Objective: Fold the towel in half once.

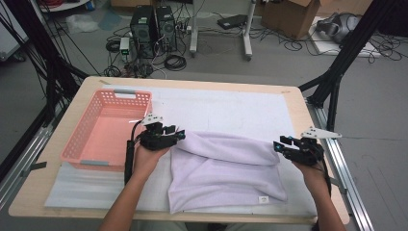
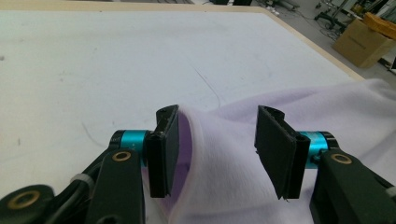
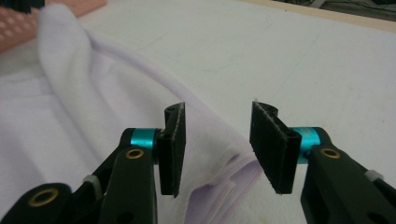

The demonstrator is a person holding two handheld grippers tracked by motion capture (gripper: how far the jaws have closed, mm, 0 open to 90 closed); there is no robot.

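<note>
Towel: a pale lilac towel [image 1: 226, 171] lies folded on the white mat [image 1: 231, 108], in the near middle of the table [image 1: 62, 144]. Its far edge is a thick fold that runs from the left gripper to the right gripper. A small white label sits near its front right corner.
Left gripper: the left gripper [image 1: 166, 134] is at the far left corner of the towel. In the left gripper view its jaws stand apart, and the raised corner of the towel [image 2: 219, 154] is between them. The cloth lies against the left pad, the right pad is clear of it, so there is no pinch.
Right gripper: the right gripper [image 1: 284, 144] is at the far right corner of the towel. In the right gripper view its jaws are spread, and the folded layers of the towel [image 3: 219, 158] lie between and under them, not pressed.
Basket: a pink plastic basket [image 1: 77, 139] stands on the left of the table, just beside the left gripper.
Hands: both forearms come in from the near edge, well apart.
</note>
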